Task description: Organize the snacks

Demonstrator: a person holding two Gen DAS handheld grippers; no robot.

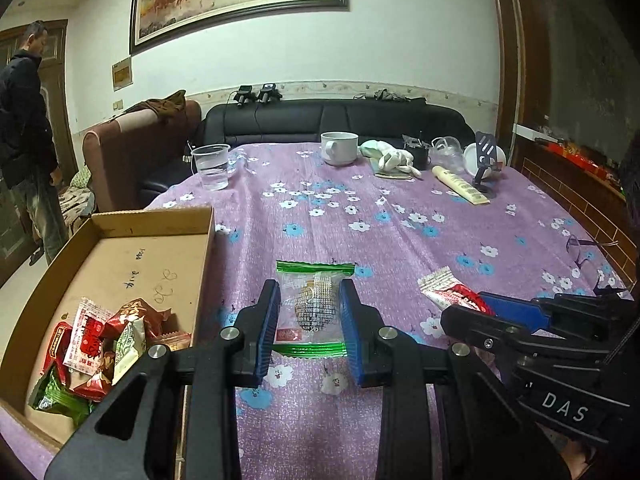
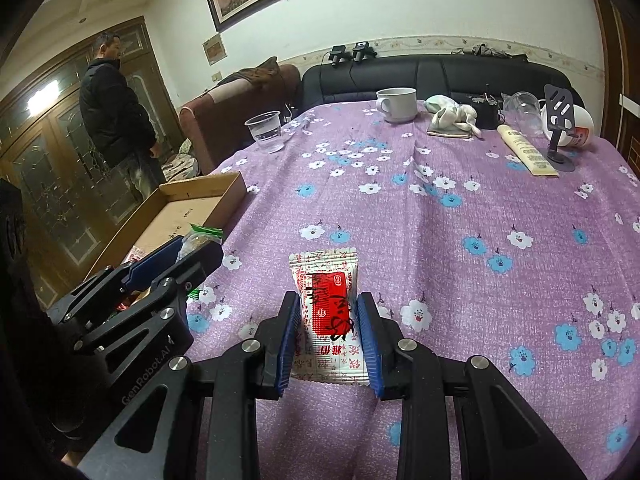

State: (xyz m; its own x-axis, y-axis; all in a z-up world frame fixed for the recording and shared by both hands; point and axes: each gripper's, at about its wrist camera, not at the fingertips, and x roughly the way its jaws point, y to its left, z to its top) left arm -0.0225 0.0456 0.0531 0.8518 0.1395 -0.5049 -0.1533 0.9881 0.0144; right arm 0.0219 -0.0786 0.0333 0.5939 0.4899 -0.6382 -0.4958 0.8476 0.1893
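black left gripper [image 1: 309,312] and right gripper [image 2: 329,328], blue ribbed pads, silver screws

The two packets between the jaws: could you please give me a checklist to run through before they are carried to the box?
1. Green packet between left gripper jaws: ok.
2. Red-and-white packet between right gripper jaws: ok.
3. Jaws clamped firmly on each packet: cannot tell.
4. Packets lifted off the cloth: cannot tell.
5. Box open, bare floor at its far end: ok.
6. Water cup away from the path to the box: ok.
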